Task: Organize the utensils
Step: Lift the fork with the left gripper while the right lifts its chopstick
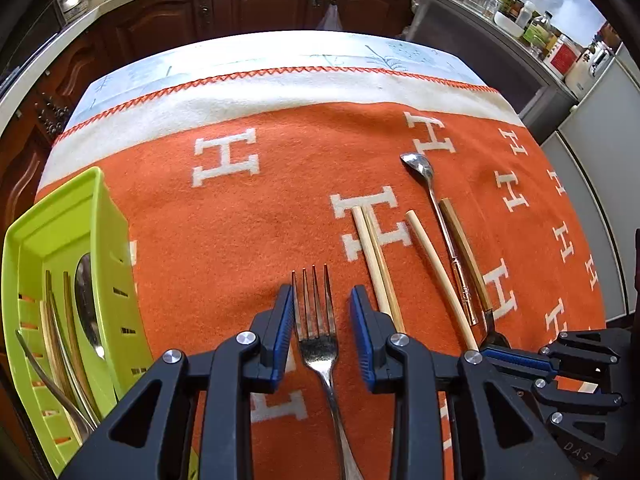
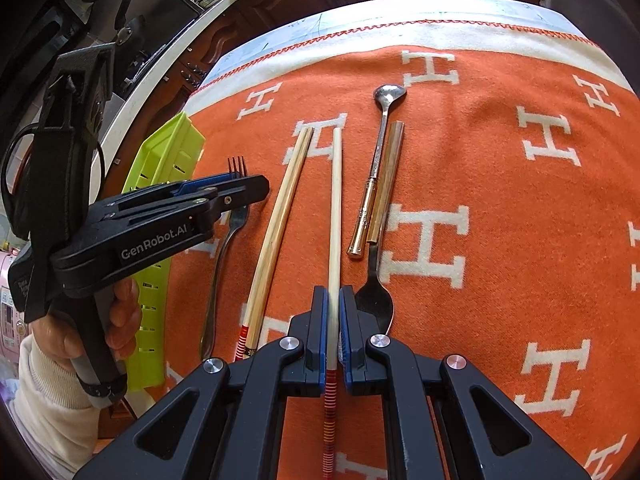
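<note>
While straddling fork (image 1: pixel 318 332), left hand-held gripper (image 1: pixel 322 320) apart, untouching.

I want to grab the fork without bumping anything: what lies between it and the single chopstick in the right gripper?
A pair of chopsticks lies between the fork and the single chopstick, clearest in the right wrist view.

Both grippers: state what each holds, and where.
Right gripper clamps the single chopstick near its striped end. Left gripper straddles the fork, pads clear.

Steel fork (image 1: pixel 316 344), 3 pale chopsticks (image 2: pixel 335 200) and 2 spoons (image 2: pixel 386 98) lie side by side beside the green tray (image 1: pixel 60 240).
</note>
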A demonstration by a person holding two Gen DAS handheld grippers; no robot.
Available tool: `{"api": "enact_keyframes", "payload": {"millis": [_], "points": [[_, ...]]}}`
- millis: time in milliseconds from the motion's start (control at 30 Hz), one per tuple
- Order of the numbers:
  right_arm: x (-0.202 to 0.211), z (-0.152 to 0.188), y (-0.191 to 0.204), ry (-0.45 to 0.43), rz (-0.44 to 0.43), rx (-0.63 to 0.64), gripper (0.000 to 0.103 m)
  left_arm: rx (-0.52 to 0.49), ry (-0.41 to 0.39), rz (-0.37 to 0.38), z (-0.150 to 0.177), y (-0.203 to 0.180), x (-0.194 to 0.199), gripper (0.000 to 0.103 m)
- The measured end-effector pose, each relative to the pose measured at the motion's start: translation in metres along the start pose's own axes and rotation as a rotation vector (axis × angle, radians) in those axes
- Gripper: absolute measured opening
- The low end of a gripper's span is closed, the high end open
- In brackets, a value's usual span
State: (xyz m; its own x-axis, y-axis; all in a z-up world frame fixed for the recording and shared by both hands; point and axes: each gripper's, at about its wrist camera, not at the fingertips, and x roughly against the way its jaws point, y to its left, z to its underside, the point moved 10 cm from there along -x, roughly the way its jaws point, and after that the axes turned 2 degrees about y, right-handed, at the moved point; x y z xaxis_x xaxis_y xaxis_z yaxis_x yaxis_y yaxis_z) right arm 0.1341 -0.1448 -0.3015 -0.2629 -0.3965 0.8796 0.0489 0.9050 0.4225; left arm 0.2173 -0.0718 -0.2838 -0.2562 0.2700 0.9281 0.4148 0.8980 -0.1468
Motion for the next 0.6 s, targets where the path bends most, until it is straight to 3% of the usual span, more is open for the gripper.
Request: {"api": "enact_keyframes", "payload": {"millis": [200, 267, 433, 600], "points": [[0.001, 0.0, -0.002, -0.005, -0.014, 0.0, 0.005, 0.029, 0.011, 0.11, 0.001, 0.001, 0.002, 0.027], [0.001, 0.001, -0.002, -0.005, -0.016, 0.002, 0.005, 0.033, 0.009, 0.117, 0.002, 0.001, 0.002, 0.017], [0.001, 0.0, -0.003, -0.009, -0.024, -0.004, 0.005, 0.026, 0.011, 0.119, 0.002, -0.005, 0.0, 0.016], [0.002, 0.0, -0.004, -0.011, -0.029, -0.007, 0.005, 0.074, -0.002, 0.195, 0.004, -0.017, 0.008, 0.016]]}}
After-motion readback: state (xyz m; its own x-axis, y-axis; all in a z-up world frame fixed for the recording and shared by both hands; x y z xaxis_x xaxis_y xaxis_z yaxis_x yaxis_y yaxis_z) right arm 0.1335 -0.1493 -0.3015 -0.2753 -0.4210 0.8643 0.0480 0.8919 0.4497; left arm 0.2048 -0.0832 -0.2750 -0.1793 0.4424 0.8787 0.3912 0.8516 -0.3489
